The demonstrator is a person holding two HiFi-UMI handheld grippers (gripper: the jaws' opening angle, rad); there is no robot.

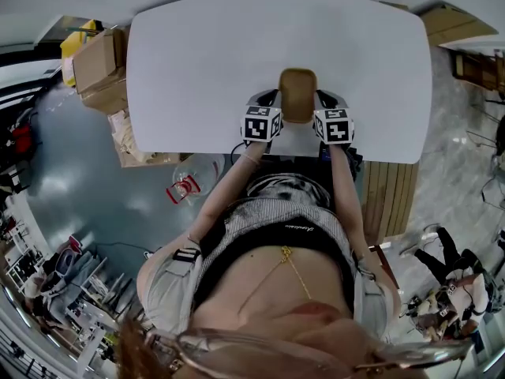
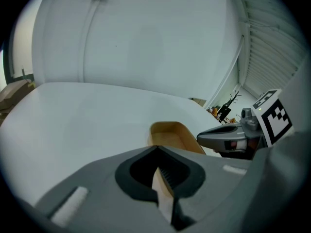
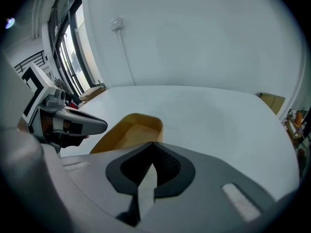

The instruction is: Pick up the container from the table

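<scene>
A white table (image 1: pixel 205 61) fills the upper part of the head view. A tan container (image 1: pixel 298 93) sits near the middle of its near edge. It is a shallow open tray with rounded corners, and nothing can be seen inside it.

The left hand-held gripper (image 1: pixel 272 99) is at the container's left side and the right hand-held gripper (image 1: pixel 323 99) at its right side. They face each other across it, with their marker cubes just nearer the person than the tray. The person's bare forearms run from the body up to the two tools.

In the left gripper view the jaws are closed together on a thin tan strip, the container's side wall, which runs forward from between them into the tray's open body. The right gripper view shows the same thing from the other side: its jaws are pressed onto a pale edge of the wall, and the rest of the tray lies ahead and to the left. Each gripper view also shows the other tool at the far side of the tray.

It may be resting on the table or raised just off it; no view shows its underside clearly enough to tell.

Cardboard boxes (image 1: pixel 99 58) stand on the floor beside the table's left end. A plain white wall (image 2: pixel 146 33) rises behind the table.
</scene>
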